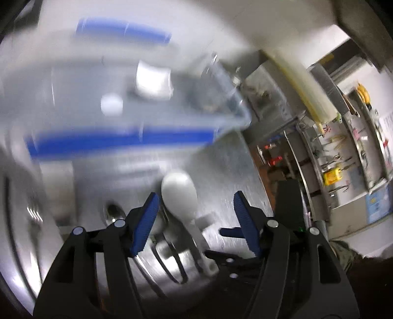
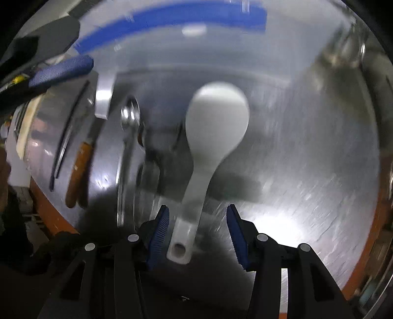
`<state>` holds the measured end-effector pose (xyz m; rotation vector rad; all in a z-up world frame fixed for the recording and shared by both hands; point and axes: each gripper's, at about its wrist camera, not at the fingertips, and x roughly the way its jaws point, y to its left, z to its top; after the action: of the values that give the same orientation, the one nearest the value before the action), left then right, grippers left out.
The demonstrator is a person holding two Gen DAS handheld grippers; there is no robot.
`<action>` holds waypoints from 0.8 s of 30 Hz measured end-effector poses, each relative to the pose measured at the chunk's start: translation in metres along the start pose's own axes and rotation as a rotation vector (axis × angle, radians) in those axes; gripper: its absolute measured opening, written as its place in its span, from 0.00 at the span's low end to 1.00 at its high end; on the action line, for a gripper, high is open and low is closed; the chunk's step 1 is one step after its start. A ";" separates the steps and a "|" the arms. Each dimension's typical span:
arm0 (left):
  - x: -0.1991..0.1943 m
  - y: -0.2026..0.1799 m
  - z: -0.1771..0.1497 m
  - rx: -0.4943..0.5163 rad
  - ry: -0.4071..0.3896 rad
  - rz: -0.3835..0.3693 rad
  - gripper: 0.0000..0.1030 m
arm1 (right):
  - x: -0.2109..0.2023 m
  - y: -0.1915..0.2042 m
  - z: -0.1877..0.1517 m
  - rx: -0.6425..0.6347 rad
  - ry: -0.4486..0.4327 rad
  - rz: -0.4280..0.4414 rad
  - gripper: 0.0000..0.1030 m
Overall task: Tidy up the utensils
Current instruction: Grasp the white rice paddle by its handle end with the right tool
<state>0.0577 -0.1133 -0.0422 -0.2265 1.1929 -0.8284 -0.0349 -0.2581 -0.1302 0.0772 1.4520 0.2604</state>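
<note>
A white rice paddle (image 2: 211,137) lies on the steel table, its handle end between the open fingers of my right gripper (image 2: 197,220), which do not touch it. The paddle also shows in the left wrist view (image 1: 181,196), just ahead of my open, empty left gripper (image 1: 196,213). A metal spoon (image 2: 129,137) lies left of the paddle; its bowl shows in the left wrist view (image 1: 114,213). Further left lie a brown-handled knife (image 2: 78,169) and a dark thin utensil (image 2: 66,137). Black tongs (image 1: 172,260) lie under the left gripper.
A clear plastic bin (image 1: 137,103) with blue rim strips stands at the back of the table; its blue rim also shows in the right wrist view (image 2: 172,19). Shelves with tools (image 1: 331,147) stand beyond the table's right edge. The left gripper's finger (image 2: 61,71) shows at upper left.
</note>
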 end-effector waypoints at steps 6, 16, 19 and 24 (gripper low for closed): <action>0.024 0.030 -0.016 -0.159 0.045 -0.036 0.59 | 0.031 0.007 -0.006 0.029 0.051 -0.018 0.29; 0.081 0.008 -0.035 -0.244 0.233 -0.228 0.59 | 0.000 -0.059 -0.029 0.299 -0.006 0.370 0.23; 0.105 0.000 -0.043 -0.307 0.307 -0.302 0.59 | -0.004 -0.075 -0.038 0.368 -0.009 0.478 0.23; 0.138 -0.008 -0.058 -0.383 0.411 -0.327 0.59 | 0.003 -0.082 -0.049 0.401 -0.006 0.516 0.21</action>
<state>0.0200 -0.1967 -0.1605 -0.5976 1.7314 -0.9515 -0.0719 -0.3424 -0.1563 0.7834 1.4431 0.3827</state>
